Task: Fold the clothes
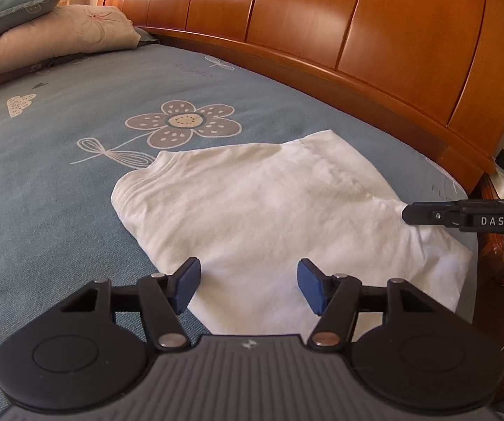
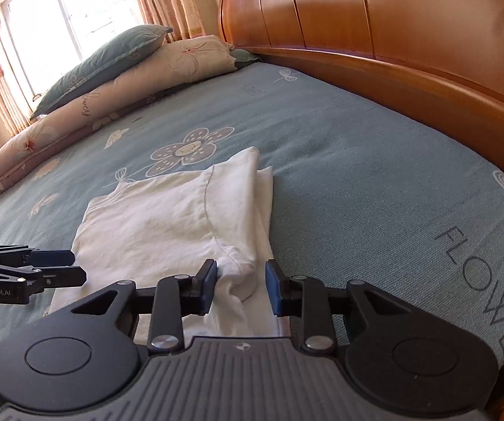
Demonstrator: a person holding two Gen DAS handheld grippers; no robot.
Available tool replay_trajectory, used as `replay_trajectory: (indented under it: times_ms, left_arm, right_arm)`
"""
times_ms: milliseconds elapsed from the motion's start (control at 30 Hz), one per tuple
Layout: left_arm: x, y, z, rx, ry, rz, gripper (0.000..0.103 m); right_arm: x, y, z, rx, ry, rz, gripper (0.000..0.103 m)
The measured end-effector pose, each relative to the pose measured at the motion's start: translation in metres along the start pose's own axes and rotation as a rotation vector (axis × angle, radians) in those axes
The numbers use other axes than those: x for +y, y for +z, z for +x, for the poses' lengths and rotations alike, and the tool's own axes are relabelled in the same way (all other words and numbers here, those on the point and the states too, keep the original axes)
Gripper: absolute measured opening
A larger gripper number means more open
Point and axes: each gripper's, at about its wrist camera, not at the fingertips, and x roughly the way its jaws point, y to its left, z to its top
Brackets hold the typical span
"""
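White shirt folded on bed; left gripper jaws apart over near edge; right gripper jaws apart w/ bunched corner between.

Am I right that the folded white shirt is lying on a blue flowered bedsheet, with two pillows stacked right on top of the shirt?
Not quite. The white shirt does lie on the blue flowered bedsheet, but the pillows are not on it. The right wrist view shows them stacked far off by the window, away from the shirt.

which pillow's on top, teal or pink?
The teal pillow. It lies on the pink floral pillow, by the window, far from the white shirt.
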Motion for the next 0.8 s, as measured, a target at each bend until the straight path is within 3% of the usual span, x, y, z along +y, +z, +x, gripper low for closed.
replay_trajectory:
  times_ms: [100,167,233,367,467,567,667,800]
  left_arm:
    - [-0.008,-0.003,-0.022,-0.037,-0.06,0.022,0.067]
    - [-0.016,-0.007,-0.032,-0.039,-0.126,0.043,0.072]
    - [-0.024,-0.014,-0.031,-0.012,-0.167,0.061,0.074]
    - [-0.028,-0.028,-0.014,0.114,-0.114,0.067,0.073]
    - [-0.02,-0.03,-0.036,0.092,-0.088,0.049,0.073]
    - [-0.01,-0.034,-0.068,0.055,-0.057,0.039,0.08]
    - [-0.004,-0.048,-0.09,0.053,0.005,0.036,0.083]
    - [-0.002,-0.08,-0.107,0.082,0.061,0.053,0.083]
  right_arm:
    - [0.013,0.003,-0.017,-0.031,0.041,-0.027,0.034]
    - [0.02,0.004,-0.024,-0.035,0.099,-0.024,0.034]
    - [0.022,0.001,-0.019,-0.006,0.102,-0.017,0.034]
    - [0.013,-0.007,-0.008,0.05,0.027,0.056,0.032]
    - [0.02,-0.006,-0.02,0.038,-0.01,0.043,0.038]
    - [0.04,-0.004,-0.034,0.019,0.024,0.004,0.049]
    - [0.06,-0.002,-0.046,0.005,0.058,-0.039,0.056]
    - [0.097,-0.015,-0.031,0.043,0.064,-0.112,0.063]
